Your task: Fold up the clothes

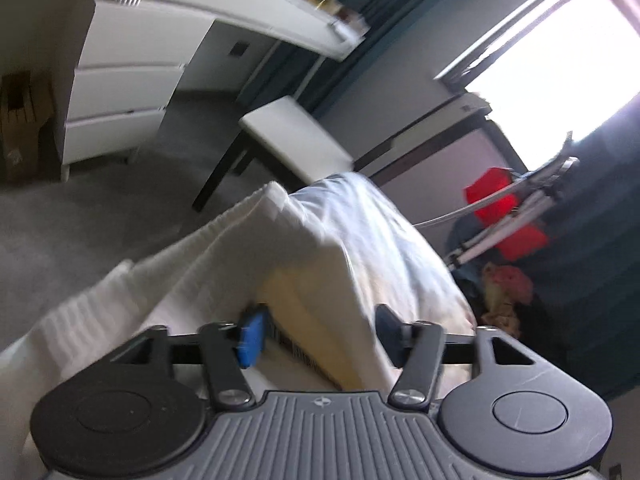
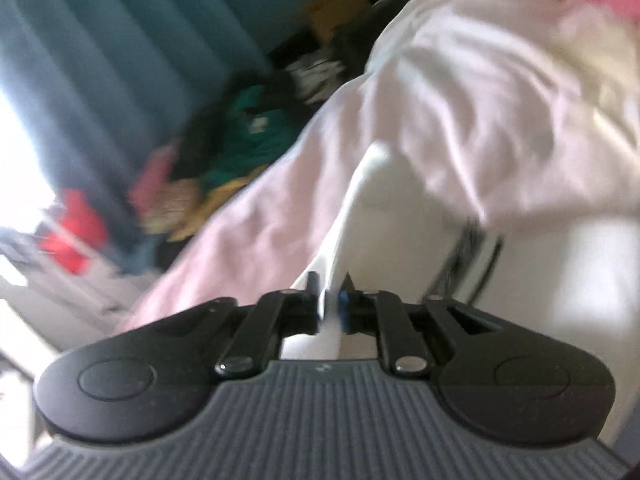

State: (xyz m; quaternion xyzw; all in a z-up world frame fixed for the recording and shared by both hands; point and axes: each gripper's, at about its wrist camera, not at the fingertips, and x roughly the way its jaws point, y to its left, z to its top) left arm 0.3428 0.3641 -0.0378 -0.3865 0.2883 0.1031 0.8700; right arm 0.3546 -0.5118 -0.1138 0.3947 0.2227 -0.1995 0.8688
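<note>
A bed under a rumpled white sheet fills the right of the scene. A white ribbed garment is lifted above it. The left gripper stands wide open around the cloth. The right gripper is pinched tight on a white fold.

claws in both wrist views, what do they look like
Both match: the left claw and right claw have a grey ribbed centre plate with a small round logo, black rounded side housings with circular caps, black link bars on silver screws, and blue finger pads.
</note>
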